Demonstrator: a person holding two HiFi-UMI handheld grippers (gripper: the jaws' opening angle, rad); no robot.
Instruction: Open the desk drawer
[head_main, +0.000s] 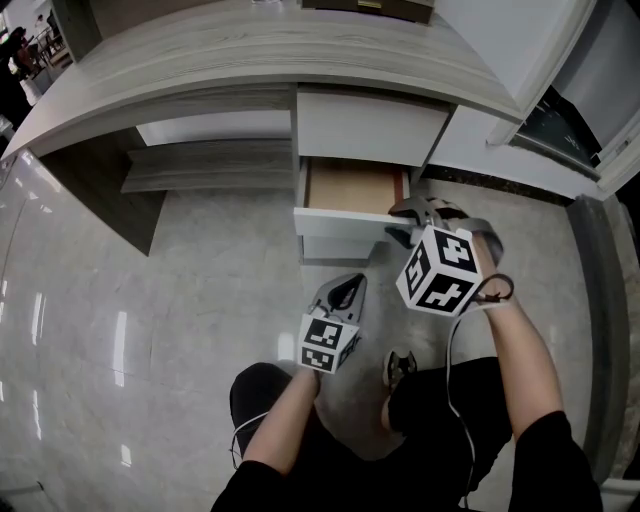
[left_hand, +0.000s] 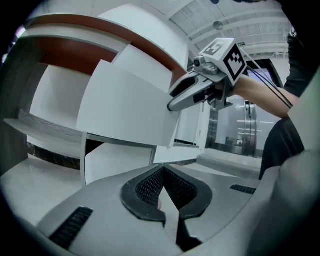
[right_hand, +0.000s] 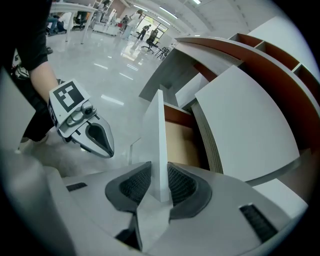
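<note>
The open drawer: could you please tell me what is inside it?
The drawer shows only a bare brown bottom, with nothing on it. Its rear is hidden under the desk.

Drawer (head_main: 352, 190): white front panel, tan wood inside, level, pulled partly out. Front's top edge upright betw. right gripper (right_hand: 160, 182) pads, both touching it.

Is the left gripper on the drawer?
No, the left gripper has its jaws shut on nothing, apart from the drawer front.
</note>
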